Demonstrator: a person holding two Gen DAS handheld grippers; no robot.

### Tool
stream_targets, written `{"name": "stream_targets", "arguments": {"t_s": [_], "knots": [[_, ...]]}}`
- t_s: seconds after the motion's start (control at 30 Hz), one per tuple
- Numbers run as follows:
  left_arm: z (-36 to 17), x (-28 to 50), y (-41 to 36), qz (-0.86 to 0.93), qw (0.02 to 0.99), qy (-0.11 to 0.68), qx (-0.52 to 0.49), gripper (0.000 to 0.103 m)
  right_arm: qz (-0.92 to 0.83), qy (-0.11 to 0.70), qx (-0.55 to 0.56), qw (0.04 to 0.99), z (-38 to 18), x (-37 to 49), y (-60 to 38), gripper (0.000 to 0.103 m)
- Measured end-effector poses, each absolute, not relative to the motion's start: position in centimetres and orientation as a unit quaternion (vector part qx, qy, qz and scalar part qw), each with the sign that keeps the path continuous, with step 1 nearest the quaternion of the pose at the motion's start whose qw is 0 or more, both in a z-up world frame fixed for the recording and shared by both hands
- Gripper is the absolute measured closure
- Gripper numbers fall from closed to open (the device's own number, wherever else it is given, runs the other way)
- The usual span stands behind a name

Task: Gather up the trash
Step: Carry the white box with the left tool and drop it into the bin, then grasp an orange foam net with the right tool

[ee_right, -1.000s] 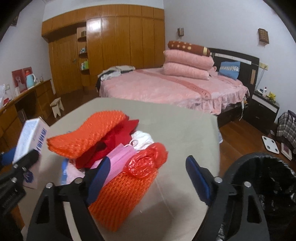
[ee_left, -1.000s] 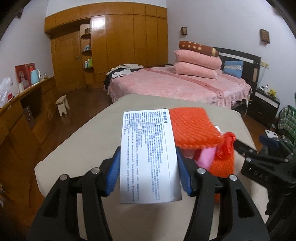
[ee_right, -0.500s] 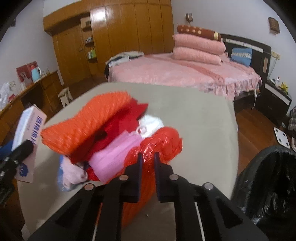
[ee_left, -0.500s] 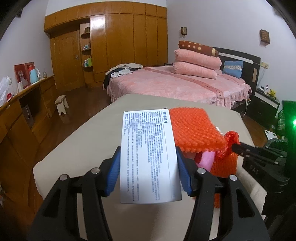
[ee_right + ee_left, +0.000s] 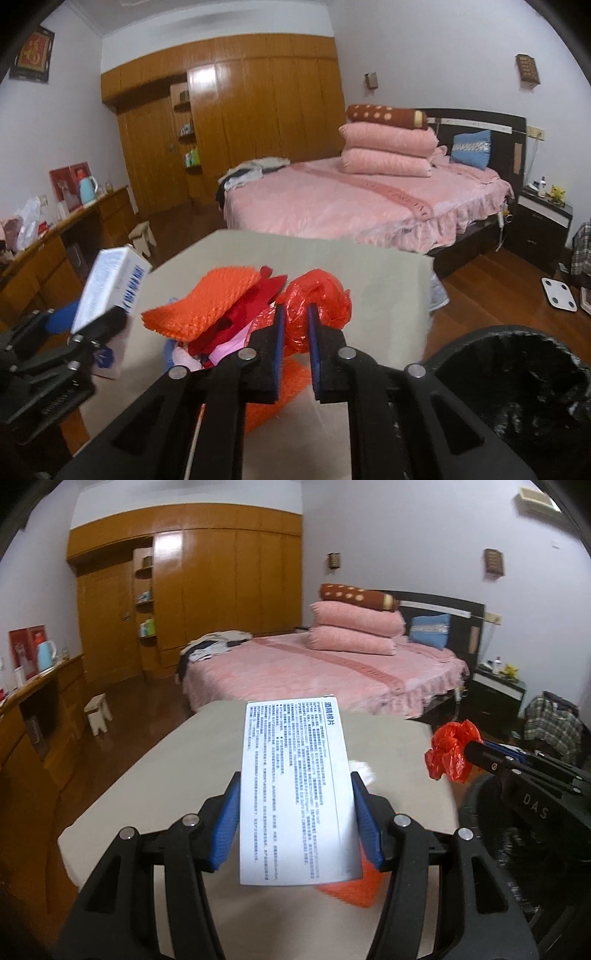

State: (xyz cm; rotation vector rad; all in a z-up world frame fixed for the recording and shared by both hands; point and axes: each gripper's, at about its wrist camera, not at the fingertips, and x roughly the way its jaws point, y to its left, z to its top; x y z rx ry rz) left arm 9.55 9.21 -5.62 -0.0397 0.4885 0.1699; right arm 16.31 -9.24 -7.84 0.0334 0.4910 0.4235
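My left gripper (image 5: 295, 805) is shut on a white printed box (image 5: 295, 790) and holds it above the beige table (image 5: 177, 775). The box also shows at the left of the right wrist view (image 5: 110, 288). My right gripper (image 5: 294, 317) is shut on a crumpled red plastic bag (image 5: 317, 299), lifted off the pile; it also shows in the left wrist view (image 5: 452, 751). A pile of trash lies on the table: orange foam netting (image 5: 201, 302), red fabric (image 5: 240, 317) and pink pieces (image 5: 229, 347).
A bin with a black liner (image 5: 517, 391) stands at the table's right edge. A pink bed (image 5: 362, 206) lies beyond the table. A wooden counter (image 5: 74, 229) and wardrobe (image 5: 229, 122) line the left and back.
My right gripper closed on the red bag and lifted it off the pile toward the right. My left gripper rose with the box, still shut on it.
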Motion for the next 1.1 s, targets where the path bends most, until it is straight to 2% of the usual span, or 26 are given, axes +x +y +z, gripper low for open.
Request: {"name": "stream_targets", "arguments": {"t_s": [0.27, 0.6, 0.73, 0.8, 0.83, 0.87, 0.93, 1.0, 1.03, 1.1], "knots": [[-4.9, 10.4, 1.9, -0.006, 0.972, 0.237, -0.011, 0.049, 0.135, 0.243, 0.015, 0.961, -6.9, 13.2, -17.3, 0.091], [-6.8, 12.7, -8.3, -0.118, 0.961, 0.249, -0.007, 0.049, 0.024, 0.262, 0.024, 0.965, -8.1, 12.5, -26.2, 0.091], [-7.6, 13.7, -11.1, -0.158, 0.953, 0.257, -0.008, 0.047, -0.009, 0.267, 0.031, 0.963, -8.6, 12.7, -28.7, 0.087], [-8.0, 14.1, -12.2, -0.174, 0.951, 0.256, -0.008, 0.032, -0.018, 0.268, 0.033, 0.963, -9.0, 12.3, -29.3, 0.075], [-8.1, 14.1, -12.5, -0.176, 0.951, 0.254, -0.009, 0.030, -0.024, 0.267, 0.033, 0.963, -9.1, 12.0, -29.5, 0.069], [-8.2, 14.2, -12.3, -0.176, 0.952, 0.252, -0.010, 0.028, -0.028, 0.265, 0.034, 0.963, -9.2, 11.9, -29.6, 0.059], [-8.3, 13.9, -11.6, -0.173, 0.953, 0.247, -0.014, 0.022, -0.030, 0.261, 0.035, 0.964, -9.4, 11.5, -29.7, 0.051], [-8.2, 13.6, -10.0, -0.163, 0.956, 0.245, -0.017, 0.019, -0.032, 0.256, 0.034, 0.966, -9.4, 11.4, -29.4, 0.033], [-8.3, 13.6, -9.4, -0.155, 0.957, 0.245, -0.016, 0.018, -0.032, 0.252, 0.034, 0.967, -9.4, 11.3, -29.3, 0.029], [-8.0, 13.4, -7.8, -0.139, 0.961, 0.240, -0.014, 0.015, -0.028, 0.246, 0.034, 0.968, -9.2, 11.3, -28.7, 0.016]]}}
